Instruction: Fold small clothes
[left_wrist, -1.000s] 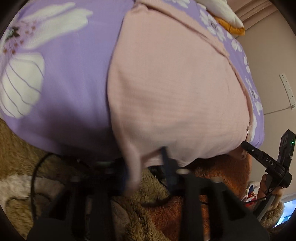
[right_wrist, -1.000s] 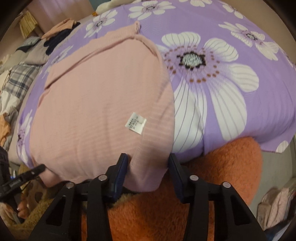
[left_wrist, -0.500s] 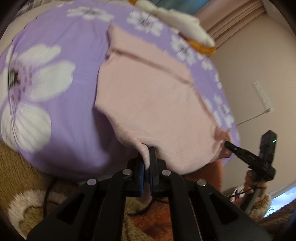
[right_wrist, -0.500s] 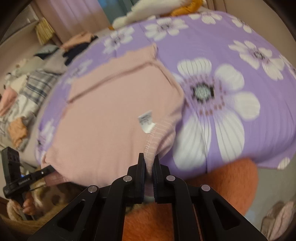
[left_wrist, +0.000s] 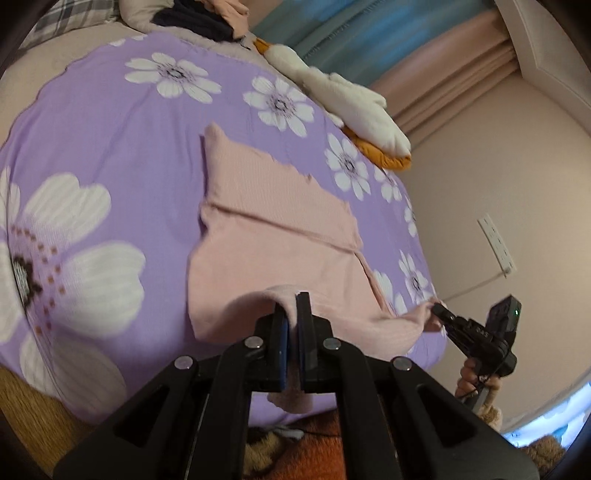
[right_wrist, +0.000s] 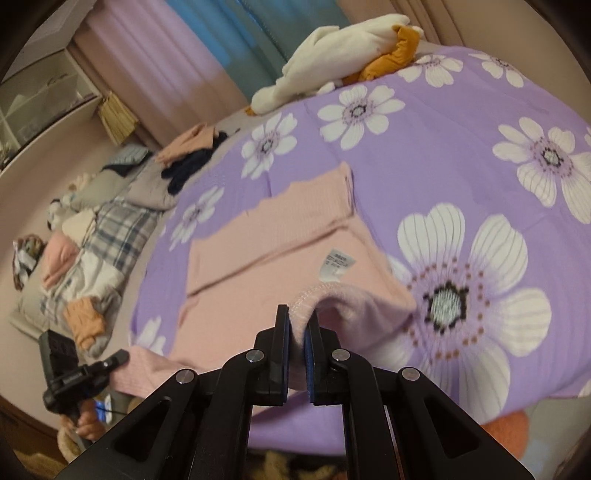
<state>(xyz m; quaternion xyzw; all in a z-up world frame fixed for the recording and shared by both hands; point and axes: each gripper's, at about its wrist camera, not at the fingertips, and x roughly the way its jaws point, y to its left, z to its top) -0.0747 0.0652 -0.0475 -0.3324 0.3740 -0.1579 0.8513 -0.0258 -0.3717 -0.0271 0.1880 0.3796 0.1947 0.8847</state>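
Observation:
A pink ribbed garment (left_wrist: 273, 236) (right_wrist: 266, 254) lies flat on a purple flowered bedspread (left_wrist: 110, 155) (right_wrist: 461, 155), its far part folded across. A white care label (right_wrist: 338, 264) shows near its right edge. My left gripper (left_wrist: 292, 301) is shut on the garment's near left hem corner, lifted off the bed. My right gripper (right_wrist: 298, 314) is shut on the near right hem corner, raised the same way. Each gripper shows in the other's view, the right gripper (left_wrist: 441, 310) pinching pink cloth and the left gripper (right_wrist: 123, 356) at the lower left. The hem sags between them.
A white and orange plush toy (left_wrist: 354, 107) (right_wrist: 343, 55) lies at the bed's far edge. Piles of loose clothes (right_wrist: 85, 240) cover the left side of the bed. An orange fluffy rug (right_wrist: 506, 435) lies below. A wall socket strip (left_wrist: 495, 243) is on the right wall.
Both grippers closed on the garment's near hem corners and rose, lifting the hem off the bed. Both views tilted up, and more of the bed and room came into sight.

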